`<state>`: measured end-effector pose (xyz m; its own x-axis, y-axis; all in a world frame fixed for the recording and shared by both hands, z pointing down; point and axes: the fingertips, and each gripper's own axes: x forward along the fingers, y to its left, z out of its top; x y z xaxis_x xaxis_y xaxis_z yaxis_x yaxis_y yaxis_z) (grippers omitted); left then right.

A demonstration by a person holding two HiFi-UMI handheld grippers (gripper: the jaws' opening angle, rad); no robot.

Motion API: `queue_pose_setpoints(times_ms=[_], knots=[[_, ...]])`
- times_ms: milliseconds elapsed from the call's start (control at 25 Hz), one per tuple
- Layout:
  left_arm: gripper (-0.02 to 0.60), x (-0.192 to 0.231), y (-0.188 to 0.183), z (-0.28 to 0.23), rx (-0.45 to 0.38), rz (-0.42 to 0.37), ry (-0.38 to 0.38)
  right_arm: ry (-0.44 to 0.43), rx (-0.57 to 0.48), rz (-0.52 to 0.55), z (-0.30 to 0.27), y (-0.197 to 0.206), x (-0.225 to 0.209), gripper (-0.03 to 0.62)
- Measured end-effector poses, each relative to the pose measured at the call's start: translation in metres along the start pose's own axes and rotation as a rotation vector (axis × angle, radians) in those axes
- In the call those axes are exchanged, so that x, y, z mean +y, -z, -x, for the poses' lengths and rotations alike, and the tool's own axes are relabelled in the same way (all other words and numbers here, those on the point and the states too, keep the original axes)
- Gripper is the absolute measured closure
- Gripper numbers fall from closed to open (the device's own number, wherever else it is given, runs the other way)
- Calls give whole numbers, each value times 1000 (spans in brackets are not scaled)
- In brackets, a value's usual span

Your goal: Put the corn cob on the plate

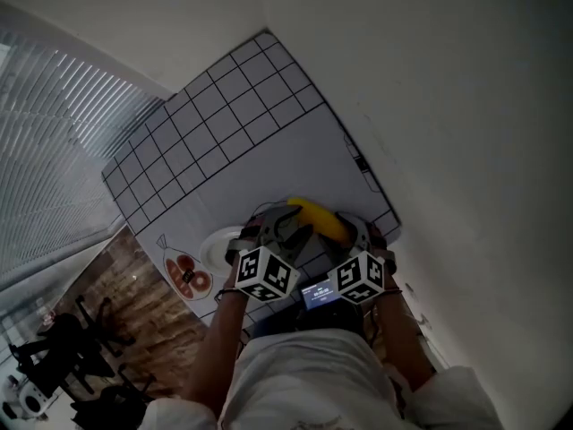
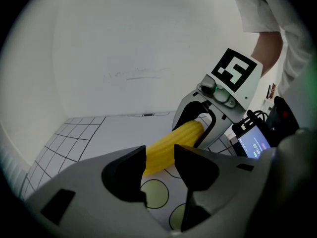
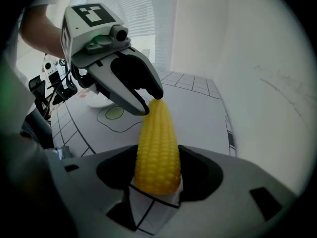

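One corn cob (image 3: 157, 148): hanging over the gridded mat (image 1: 242, 124), near the plate (image 1: 218, 249), not touching it.
Right gripper (image 3: 157, 168): clamping the cob's thick end.
Left gripper (image 2: 160, 155): jaws standing apart, straddling the thin tip.
Facing: both grippers pointing toward each other along the cob.

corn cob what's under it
The gridded mat shows below the near end of the corn cob. Beneath its middle the cob itself covers the mat, so contact can't be judged.
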<state>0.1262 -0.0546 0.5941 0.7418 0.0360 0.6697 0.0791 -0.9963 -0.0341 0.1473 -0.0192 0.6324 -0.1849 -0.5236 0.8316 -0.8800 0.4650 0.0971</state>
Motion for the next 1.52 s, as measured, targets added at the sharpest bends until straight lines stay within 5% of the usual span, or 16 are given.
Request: queue_pose_setpoints(times_ms=[840, 1520], knots=[[407, -1, 1, 13, 18, 44, -47, 12, -76, -36, 17, -9, -7, 341], [407, 11, -37, 50, -78, 53, -147, 116, -201, -89, 70, -44, -30, 341]])
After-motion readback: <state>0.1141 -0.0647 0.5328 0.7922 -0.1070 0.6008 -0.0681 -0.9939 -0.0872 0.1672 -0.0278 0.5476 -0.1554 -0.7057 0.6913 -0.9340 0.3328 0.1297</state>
